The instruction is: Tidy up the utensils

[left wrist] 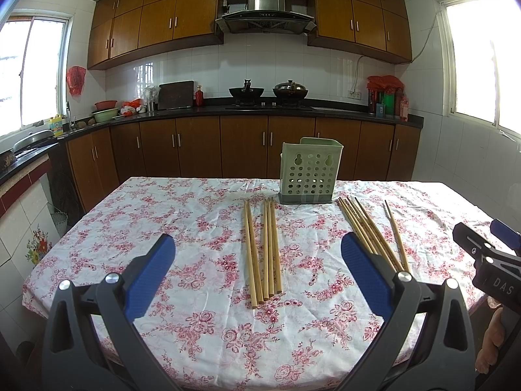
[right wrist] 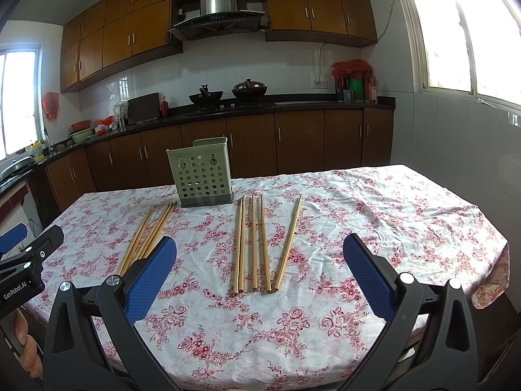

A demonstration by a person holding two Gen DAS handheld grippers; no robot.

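Note:
A pale green perforated utensil holder (left wrist: 307, 172) (right wrist: 202, 172) stands upright at the far side of the floral tablecloth (left wrist: 130, 228) (right wrist: 390, 211). Two groups of wooden chopsticks lie flat in front of it. The left group (left wrist: 268, 254) (right wrist: 151, 231) lies ahead of my left gripper (left wrist: 258, 238), which hovers open above the near table with nothing between its blue pads. The right group (left wrist: 366, 228) (right wrist: 254, 244), with one stick angled apart, lies ahead of my right gripper (right wrist: 259, 240), also open and holding nothing. Each gripper shows at the edge of the other's view (left wrist: 482, 228) (right wrist: 32, 233).
Behind the table runs a dark kitchen counter (left wrist: 195, 110) with two woks (left wrist: 289, 91), bowls and bottles, brown cabinets above and below. A person's hand (left wrist: 488, 342) (right wrist: 26, 348) grips each handle. The cloth hangs over the table's near and side edges.

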